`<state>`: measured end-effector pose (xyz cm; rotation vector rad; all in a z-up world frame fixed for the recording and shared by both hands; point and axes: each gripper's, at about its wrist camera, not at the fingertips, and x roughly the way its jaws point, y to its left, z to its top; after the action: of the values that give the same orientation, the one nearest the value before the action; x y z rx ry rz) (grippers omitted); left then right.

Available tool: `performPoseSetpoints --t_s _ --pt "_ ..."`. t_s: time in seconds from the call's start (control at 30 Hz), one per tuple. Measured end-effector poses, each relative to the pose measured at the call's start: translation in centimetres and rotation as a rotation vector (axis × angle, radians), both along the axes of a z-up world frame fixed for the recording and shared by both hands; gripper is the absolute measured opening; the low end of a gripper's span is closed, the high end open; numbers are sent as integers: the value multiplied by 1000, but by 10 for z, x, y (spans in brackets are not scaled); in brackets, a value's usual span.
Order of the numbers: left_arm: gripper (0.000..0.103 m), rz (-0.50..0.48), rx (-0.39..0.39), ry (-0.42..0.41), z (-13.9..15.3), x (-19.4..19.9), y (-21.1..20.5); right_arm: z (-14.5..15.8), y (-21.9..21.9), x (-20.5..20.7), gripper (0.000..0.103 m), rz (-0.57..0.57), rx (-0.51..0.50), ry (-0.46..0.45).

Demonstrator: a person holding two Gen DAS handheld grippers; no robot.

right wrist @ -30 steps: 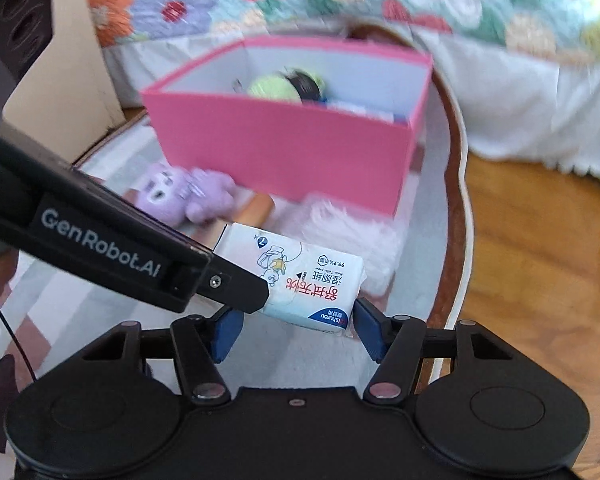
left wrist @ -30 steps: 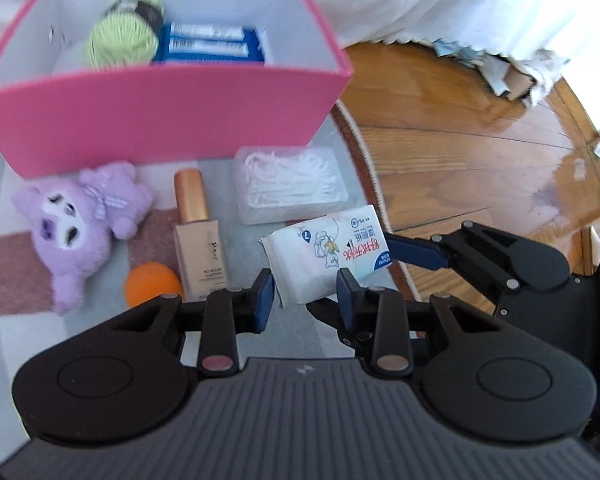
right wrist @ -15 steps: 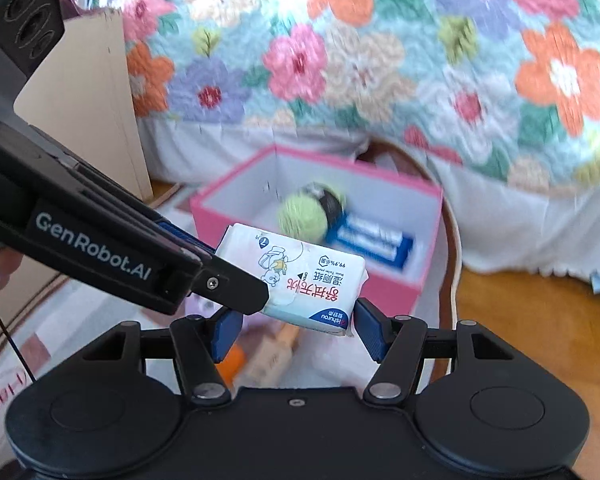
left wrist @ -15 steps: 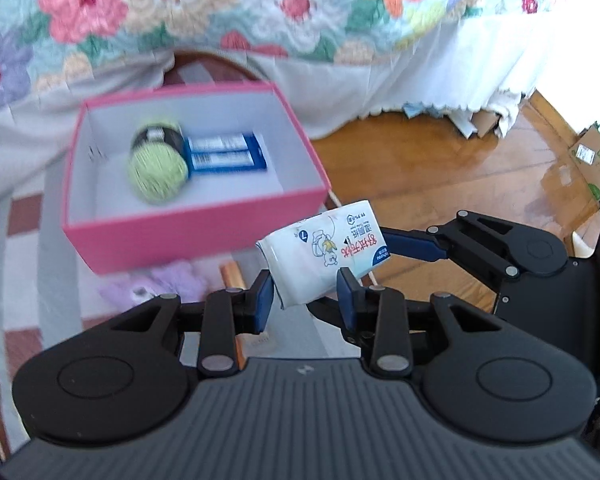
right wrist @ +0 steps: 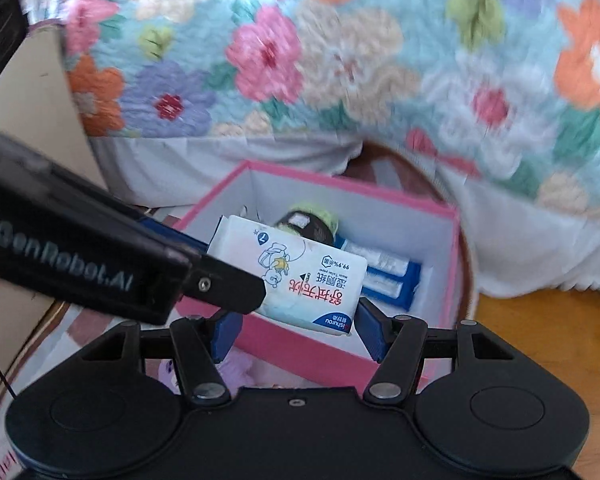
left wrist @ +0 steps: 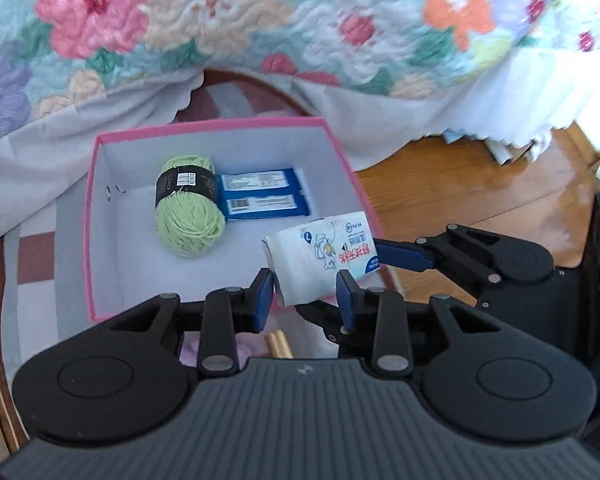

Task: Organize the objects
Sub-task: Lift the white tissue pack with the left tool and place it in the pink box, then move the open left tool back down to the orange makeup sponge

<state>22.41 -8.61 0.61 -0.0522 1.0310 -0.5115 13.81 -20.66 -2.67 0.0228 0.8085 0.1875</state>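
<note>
Both grippers hold one white wet-wipes pack [left wrist: 324, 258] above the near right corner of the pink box [left wrist: 90, 216]. My left gripper [left wrist: 306, 300] is shut on the pack's near end. My right gripper [right wrist: 296, 326] is shut on its other end [right wrist: 300, 280]; it shows in the left wrist view [left wrist: 404, 258] as a blue finger touching the pack's right side. Inside the box lie a green yarn ball [left wrist: 188, 208] and a blue packet [left wrist: 262, 198].
A floral quilt [left wrist: 260, 28] hangs behind the box. A purple plush [right wrist: 240, 368] and a gold-capped bottle [left wrist: 280, 342] lie on the rug in front of the box. Wooden floor [left wrist: 480, 192] is to the right. A cardboard panel [right wrist: 28, 120] stands left.
Both grippers lifted the wipes pack off the rug and carried it up and forward, over the box's near right corner. The floor items have dropped out of sight below.
</note>
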Motion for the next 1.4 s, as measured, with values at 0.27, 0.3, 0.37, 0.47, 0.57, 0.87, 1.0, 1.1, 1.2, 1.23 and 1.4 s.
performPoseSetpoints --t_s 0.27,0.3,0.37,0.47,0.57,0.87,1.0,1.1,1.2,1.23,1.4 --pt "32 55 -40 121 -60 64 -7 -61 -17 72 66 -83 48 211" --pt "32 63 -53 139 -66 71 -6 -65 -17 77 66 -82 37 228" --pt "32 79 -68 167 -77 81 -4 -70 -16 87 66 -69 2 255" --pt "32 103 -86 198 -93 93 -2 -77 -19 99 66 -69 -3 289" --pt "32 114 -101 205 -103 100 -5 -86 -24 109 66 -86 -7 316" --pt "40 124 -46 177 -112 104 -14 -100 -16 117 66 -69 -103 319" --pt "43 96 -18 135 -94 95 -12 -87 -16 104 67 -53 -87 282" --pt "43 65 -9 137 -77 84 -6 -65 -18 84 67 -42 -71 228" --pt "47 48 6 122 -56 68 1 -36 -20 63 67 -21 -22 199" --pt "47 43 5 116 -48 63 4 -24 -20 55 67 -12 -3 190" --pt "50 16 34 77 -3 33 15 23 -12 20 68 31 -13 127"
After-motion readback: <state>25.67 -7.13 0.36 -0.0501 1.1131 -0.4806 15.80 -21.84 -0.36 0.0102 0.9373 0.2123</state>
